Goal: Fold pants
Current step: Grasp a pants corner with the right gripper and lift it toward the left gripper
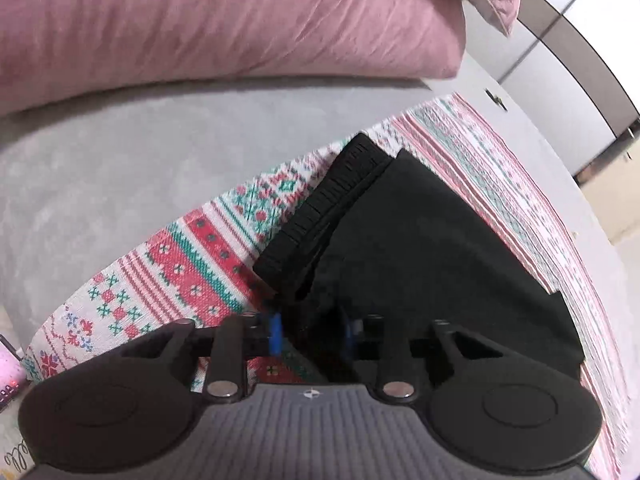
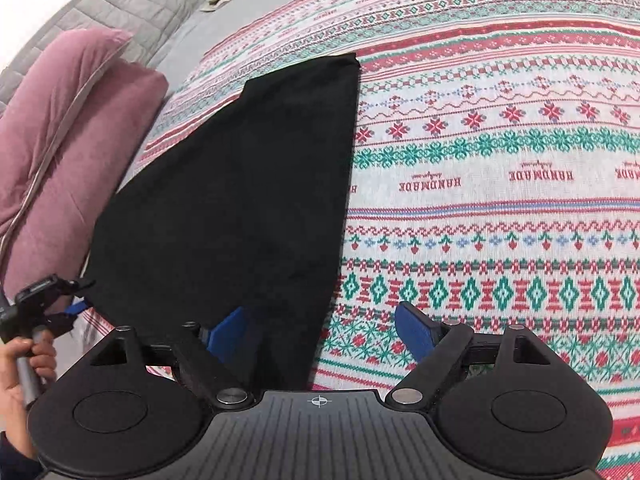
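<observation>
Left gripper, black two-finger tool with blue pads: jaws drawn close, clamped on near edge of black fabric pants, just below ribbed waistband. In right wrist view same tool sits at left edge of pants, person's bare hand wrapped round its grey handle, dark sleeve below. Right gripper, black with blue pads: jaws spread wide, straddling near right edge of pants, left pad over cloth, right pad off it.
</observation>
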